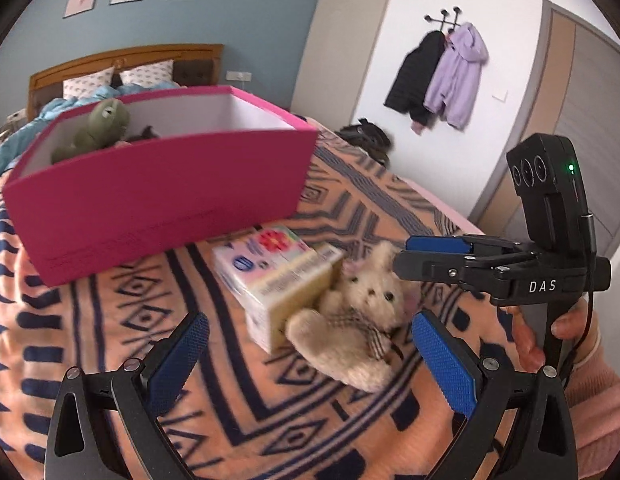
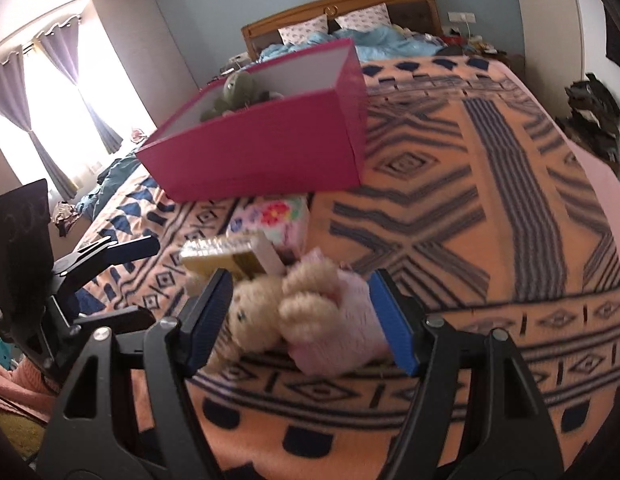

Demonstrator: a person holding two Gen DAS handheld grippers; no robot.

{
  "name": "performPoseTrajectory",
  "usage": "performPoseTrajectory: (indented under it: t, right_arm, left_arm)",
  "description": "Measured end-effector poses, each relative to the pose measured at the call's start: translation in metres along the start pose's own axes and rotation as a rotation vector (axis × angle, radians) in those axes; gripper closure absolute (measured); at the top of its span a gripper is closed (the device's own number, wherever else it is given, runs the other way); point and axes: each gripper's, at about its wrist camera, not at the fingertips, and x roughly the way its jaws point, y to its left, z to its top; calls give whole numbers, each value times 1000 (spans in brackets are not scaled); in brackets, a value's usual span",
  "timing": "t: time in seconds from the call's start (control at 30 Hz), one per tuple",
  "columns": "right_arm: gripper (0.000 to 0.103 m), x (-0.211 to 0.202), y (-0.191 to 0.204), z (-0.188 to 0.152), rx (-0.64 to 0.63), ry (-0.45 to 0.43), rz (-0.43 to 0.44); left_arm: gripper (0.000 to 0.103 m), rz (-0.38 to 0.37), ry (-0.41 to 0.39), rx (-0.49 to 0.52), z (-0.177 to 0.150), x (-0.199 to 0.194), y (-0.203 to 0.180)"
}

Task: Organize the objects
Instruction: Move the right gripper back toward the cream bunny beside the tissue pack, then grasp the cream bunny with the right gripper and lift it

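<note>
A beige teddy bear (image 1: 362, 320) with a plaid scarf lies on the orange patterned blanket (image 1: 109, 320), leaning on a flowered carton (image 1: 277, 276). Beyond them stands an open pink box (image 1: 161, 196) with a green plush toy (image 1: 97, 128) inside. My left gripper (image 1: 310, 318) is open, low over the blanket, with the bear and carton ahead between its fingers. My right gripper (image 1: 404, 256) hovers by the bear's head. In the right wrist view the right gripper (image 2: 298, 280) is open around the teddy bear (image 2: 269, 308); whether its pads touch is unclear. The left gripper (image 2: 151, 280) stands open at the left.
The bed's wooden headboard (image 2: 338, 4), pillows and a blue duvet (image 2: 386, 40) lie behind the pink box (image 2: 261, 148). Coats (image 1: 438, 80) hang on the wall at the right. Dark items (image 2: 594, 116) sit beyond the bed's right edge. A curtained window (image 2: 41, 92) is at the left.
</note>
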Motion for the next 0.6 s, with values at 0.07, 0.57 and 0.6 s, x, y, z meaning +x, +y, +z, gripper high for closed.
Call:
performPoseTrajectory:
  t: [0.07,0.57,0.6]
  right_arm:
    - [31,1,1,-4,-6,6,-5]
    - [46,7,19,-10,-71,7,5]
    - [46,8,20,-10,-74,8,11]
  left_arm:
    - [0,-4,16,7,-3,4,-4]
    - [12,-100,67,42,-13,10,-16]
    - [14,-110,68,45,-14,10,-18]
